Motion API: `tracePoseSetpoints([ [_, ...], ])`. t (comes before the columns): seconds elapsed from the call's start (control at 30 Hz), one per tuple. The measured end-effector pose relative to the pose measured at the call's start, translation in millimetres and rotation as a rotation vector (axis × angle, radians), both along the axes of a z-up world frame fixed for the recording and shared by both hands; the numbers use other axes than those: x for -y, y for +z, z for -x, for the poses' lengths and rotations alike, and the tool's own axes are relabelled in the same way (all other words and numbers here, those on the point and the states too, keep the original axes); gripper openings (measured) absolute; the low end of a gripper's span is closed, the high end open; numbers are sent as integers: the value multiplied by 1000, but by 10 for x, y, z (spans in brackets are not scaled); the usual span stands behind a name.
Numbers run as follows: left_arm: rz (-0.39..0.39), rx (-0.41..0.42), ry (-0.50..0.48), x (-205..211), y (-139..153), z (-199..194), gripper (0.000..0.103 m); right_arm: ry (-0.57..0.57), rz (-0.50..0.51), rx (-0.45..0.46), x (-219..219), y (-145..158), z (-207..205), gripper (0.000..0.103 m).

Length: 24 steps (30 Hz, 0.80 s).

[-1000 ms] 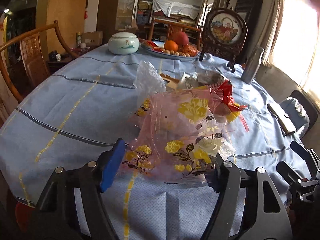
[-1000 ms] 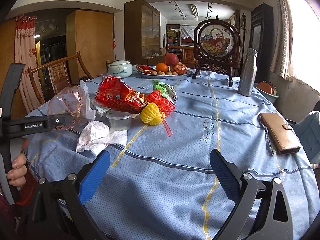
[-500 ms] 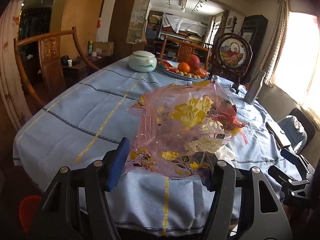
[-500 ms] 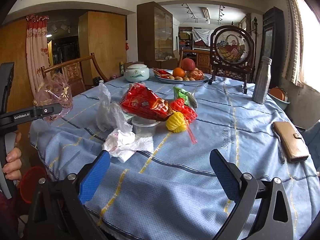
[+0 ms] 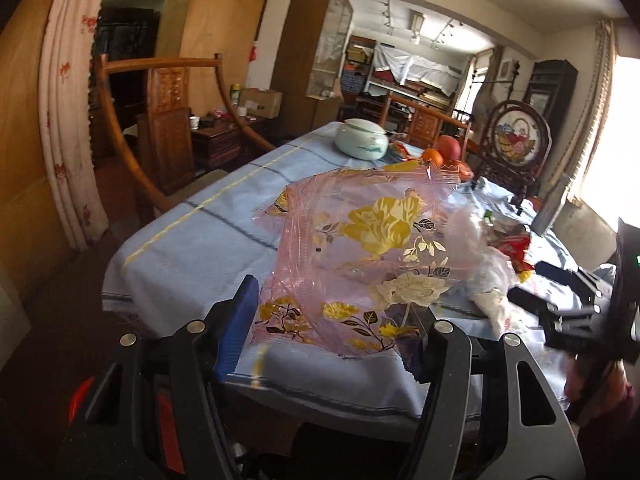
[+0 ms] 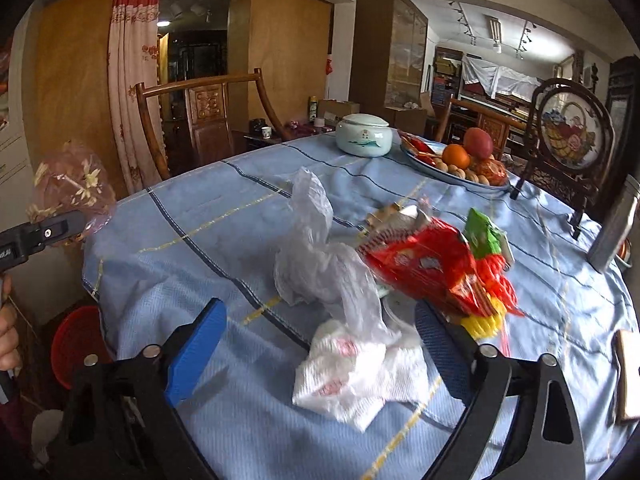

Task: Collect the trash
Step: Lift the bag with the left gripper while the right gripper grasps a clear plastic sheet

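Left gripper [image 5: 328, 332] pinching the pink floral bag [image 5: 372, 248], held up off the near-left table edge. Right gripper [image 6: 316, 344] jaws closing, not yet pressing anything; napkin [image 6: 360, 372] sits between them on the tablecloth [image 6: 192, 236]

Risks, as I judge them:
- bag is thin film with a floppy mouth; if it sags shut, trash bounces off and lands on the floor
- napkin is soft and touches the clear plastic bag [image 6: 316, 256]; the jaws may snag both, or the cloth
- red wrapper [image 6: 424, 264] is just beside, so a sweep could knock it

Count: 1 napkin, 1 clear bag, 1 red wrapper, 1 green packet [image 6: 484, 232], 1 red-yellow ornament [image 6: 488, 304], 1 plastic cup half hidden under the wrapper. Other small scraps unclear
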State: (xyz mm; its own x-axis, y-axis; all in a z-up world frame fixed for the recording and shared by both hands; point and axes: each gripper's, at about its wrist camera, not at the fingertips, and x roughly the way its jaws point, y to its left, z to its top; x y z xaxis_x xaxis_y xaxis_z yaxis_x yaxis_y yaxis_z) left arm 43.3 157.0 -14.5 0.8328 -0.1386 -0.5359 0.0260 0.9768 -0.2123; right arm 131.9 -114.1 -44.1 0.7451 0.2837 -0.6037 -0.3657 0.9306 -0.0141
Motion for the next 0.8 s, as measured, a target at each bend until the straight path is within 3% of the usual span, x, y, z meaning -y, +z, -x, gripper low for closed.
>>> tracePoseSetpoints([
  [0.1, 9, -17, 32, -183, -63, -3, 62, 20, 38, -4, -166, -8, -266, 72],
  [0.23, 25, -33, 67, -377, -124, -24, 62, 20, 117, -25, -306, -129, -562, 70],
  [0.3, 31, -38, 81, -456, -150, -13, 62, -5, 177, 11, -358, -161, -607, 69],
  [0.33, 32, -41, 90, -499, -168, -16, 62, -10, 200, 32, -383, -150, -593, 61],
  [0.37, 32, -44, 101, -529, -178, -13, 62, -42, 211, 60, -383, -120, -569, 35],
  [0.43, 34, -50, 118, -583, -194, 7, 62, -43, 163, 40, -334, -68, -592, 8],
  [0.57, 31, -61, 143, -633, -221, 75, 62, 13, 87, -38, -235, -87, -689, 8],
  [0.8, 24, -59, 173, -672, -189, 197, 62, 46, 31, 30, -175, 68, -450, 8],
])
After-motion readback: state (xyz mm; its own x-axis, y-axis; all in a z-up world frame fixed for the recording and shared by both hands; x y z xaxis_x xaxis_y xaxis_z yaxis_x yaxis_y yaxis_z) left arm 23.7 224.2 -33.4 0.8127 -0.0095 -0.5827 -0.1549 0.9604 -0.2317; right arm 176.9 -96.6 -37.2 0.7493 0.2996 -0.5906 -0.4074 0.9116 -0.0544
